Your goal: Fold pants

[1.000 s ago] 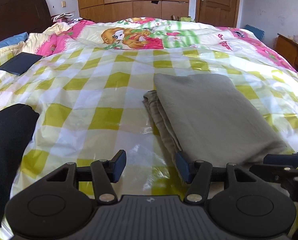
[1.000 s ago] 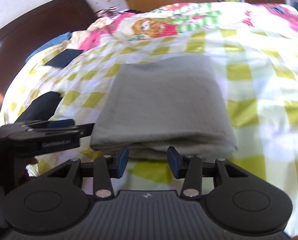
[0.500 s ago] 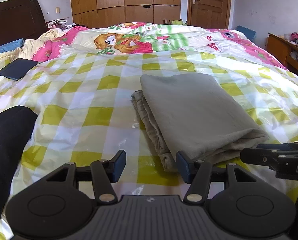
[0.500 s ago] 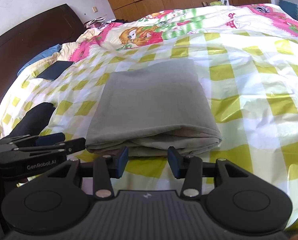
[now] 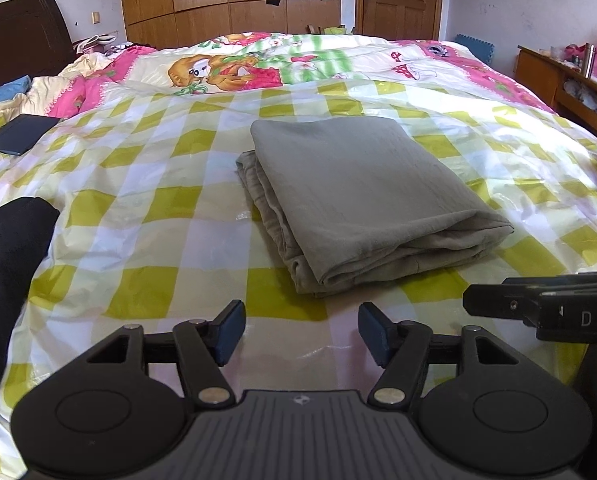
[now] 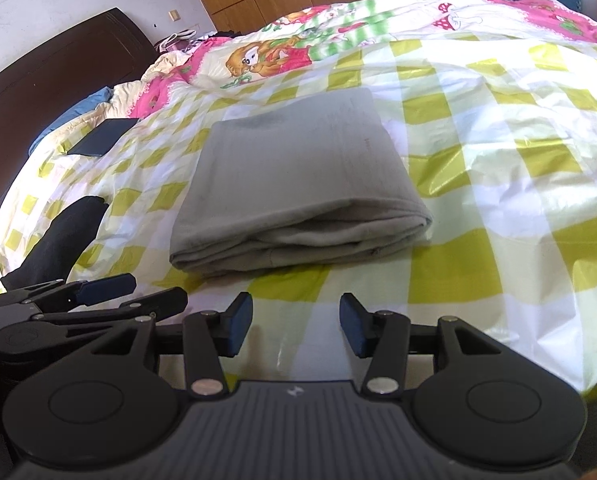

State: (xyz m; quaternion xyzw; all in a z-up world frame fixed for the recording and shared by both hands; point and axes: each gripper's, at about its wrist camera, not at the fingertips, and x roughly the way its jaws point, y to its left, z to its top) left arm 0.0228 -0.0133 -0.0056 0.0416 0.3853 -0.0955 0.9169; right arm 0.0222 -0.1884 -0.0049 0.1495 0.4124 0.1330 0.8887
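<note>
The grey pants lie folded into a flat stack of layers on the yellow-checked cover, its folded edge toward me. My left gripper hovers just short of the stack's near left corner; its jaws are opening with nothing between them. In the right wrist view the same pants lie ahead, and my right gripper sits a short way back from their near edge, jaws also opening and empty. The right gripper's side shows at the left view's right edge. The left gripper shows at the lower left.
A black garment lies on the bed's left side. A dark flat case rests farther back near the pillows. A cartoon quilt covers the far half. Wooden furniture stands to the right, with wardrobes and a door beyond.
Both grippers have drawn back from the pants' near edge, so the stack now lies farther ahead. Both pairs of jaws stand wider than before.
</note>
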